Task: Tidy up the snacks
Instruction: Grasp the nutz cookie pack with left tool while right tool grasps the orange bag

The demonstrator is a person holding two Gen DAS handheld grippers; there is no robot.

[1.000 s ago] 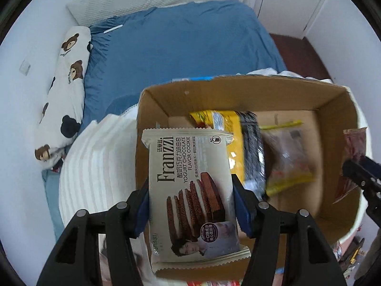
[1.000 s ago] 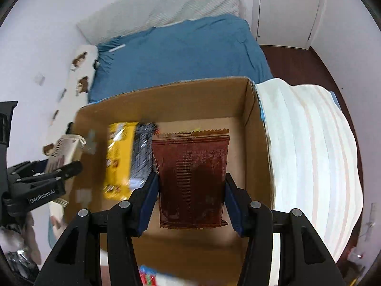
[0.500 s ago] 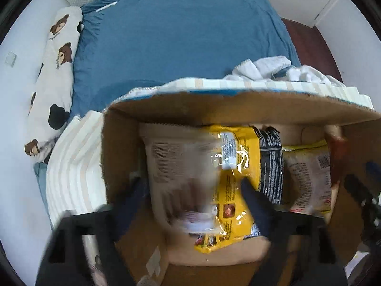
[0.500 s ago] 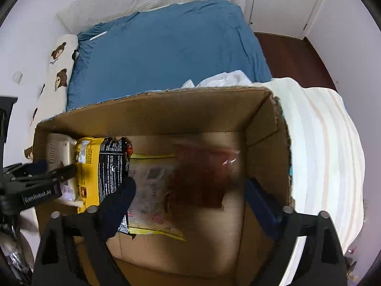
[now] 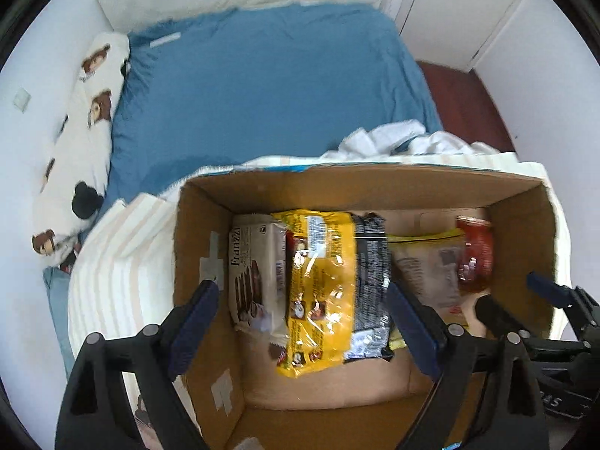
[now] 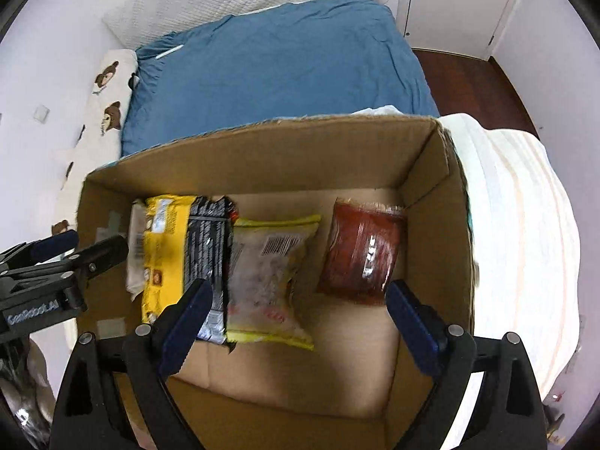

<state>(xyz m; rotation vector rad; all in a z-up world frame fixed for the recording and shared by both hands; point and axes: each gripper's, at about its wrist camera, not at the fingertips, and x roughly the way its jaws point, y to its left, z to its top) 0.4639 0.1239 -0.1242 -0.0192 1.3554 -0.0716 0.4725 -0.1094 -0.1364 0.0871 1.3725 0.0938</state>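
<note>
A cardboard box sits on a striped cover on the bed. Inside lie a white Franzzi cookie pack at the left, a yellow and black packet, a clear packet with yellow edges, and a red-brown packet at the right. My left gripper is open and empty above the box's left half. My right gripper is open and empty above the right half. Each gripper shows at the edge of the other's view.
A blue bedsheet lies beyond the box. A bear-print pillow lies along the left wall. A white striped cover surrounds the box. A dark wood floor and white doors are at the far right.
Both grippers have opened and let go of their packets. The Franzzi pack and the red-brown packet now lie in the box, and both grippers have drawn back above it.
</note>
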